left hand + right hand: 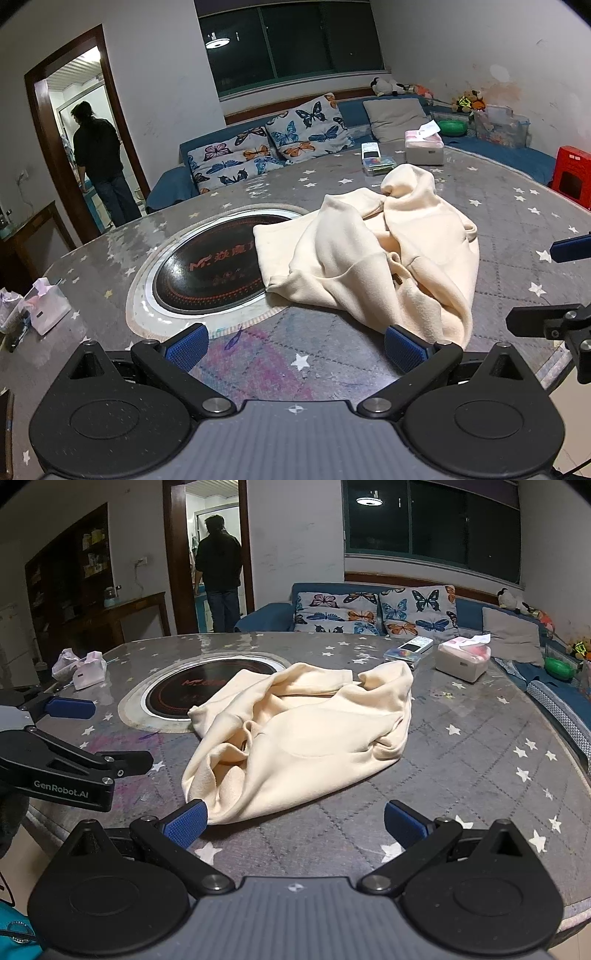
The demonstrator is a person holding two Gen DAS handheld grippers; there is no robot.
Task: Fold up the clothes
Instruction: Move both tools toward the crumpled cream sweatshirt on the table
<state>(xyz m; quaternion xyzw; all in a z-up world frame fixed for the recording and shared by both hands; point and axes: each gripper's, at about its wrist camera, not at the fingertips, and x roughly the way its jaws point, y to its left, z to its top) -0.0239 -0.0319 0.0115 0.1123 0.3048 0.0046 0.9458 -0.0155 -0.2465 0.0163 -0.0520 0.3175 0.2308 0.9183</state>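
Step 1, approach: I hold both grippers, left gripper (295,347) and right gripper (293,823), jaws apart and empty, before the crumpled cream fleece hoodie (295,738) on the grey star-print worktop (480,760); next, grasp 2 hem corners and spread it flat.

One cream-coloured fleece garment (373,258) lies crumpled and unfolded on the table (517,229), bunched into a loose heap with deep creases and overlapping layers. A ribbed hem or cuff band shows along its edge at the side toward the round black inset plate (218,273), which that edge partly overlaps. A thin cord of the same colour shows among the folds near the middle.
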